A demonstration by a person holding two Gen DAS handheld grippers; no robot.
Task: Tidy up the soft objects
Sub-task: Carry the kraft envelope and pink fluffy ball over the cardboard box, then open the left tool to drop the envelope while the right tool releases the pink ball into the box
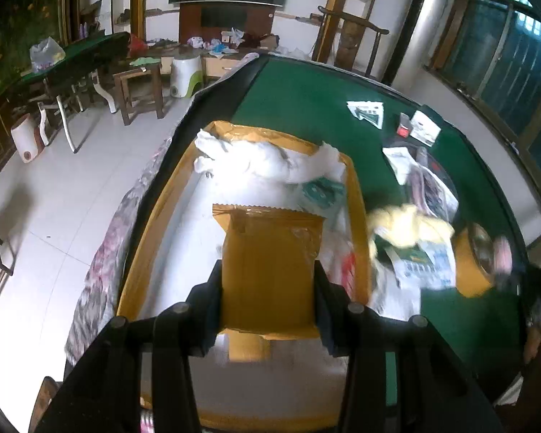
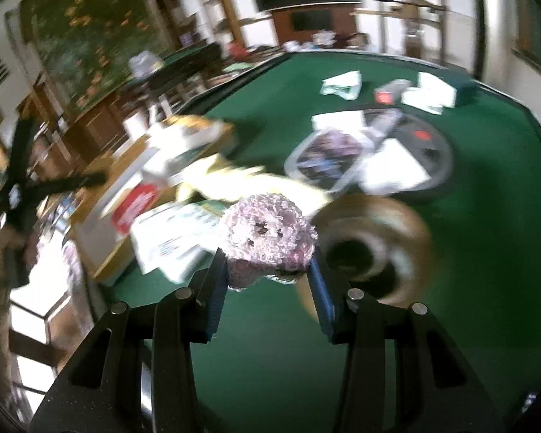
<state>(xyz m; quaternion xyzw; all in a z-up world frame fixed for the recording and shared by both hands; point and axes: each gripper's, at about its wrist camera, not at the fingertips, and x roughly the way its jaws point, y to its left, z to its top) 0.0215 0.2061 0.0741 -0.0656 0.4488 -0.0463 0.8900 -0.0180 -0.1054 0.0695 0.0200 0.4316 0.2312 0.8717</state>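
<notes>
**A:** Start at the tongs. What has each one got?

**B:** The left gripper [image 1: 268, 281] is clamped on an amber plastic pouch [image 1: 270, 263], its two fingers pressed against the pouch's sides. The pouch hangs over the open cardboard box [image 1: 357, 216], above the white plastic wrapping [image 1: 256, 162] already lying inside. The right gripper [image 2: 268, 274] is closed around a fuzzy pink knitted ball [image 2: 267, 234], which sits between the blue pads [image 2: 216, 288] and sticks out past the tips.

**B:** That ball is held up off the green table [image 2: 487, 252], just in front of a brown tape roll [image 2: 375, 238]. The view is smeared, so I judge the hand is in motion.

**A:** So which step is this?

**B:** Loading, I'd say. One soft item is over the box, the other lifted and not yet there.

**A:** And next?

**B:** The left needs to lower the pouch into a free spot and let go. The right must carry the ball leftward to the box, which lies well apart from it, past the pale yellow cloth [image 2: 234, 180] and printed leaflets [image 2: 176, 238].

**A:** Anything awkward?

**B:** The ball is squashy, so a light grip could let it slip.
</notes>
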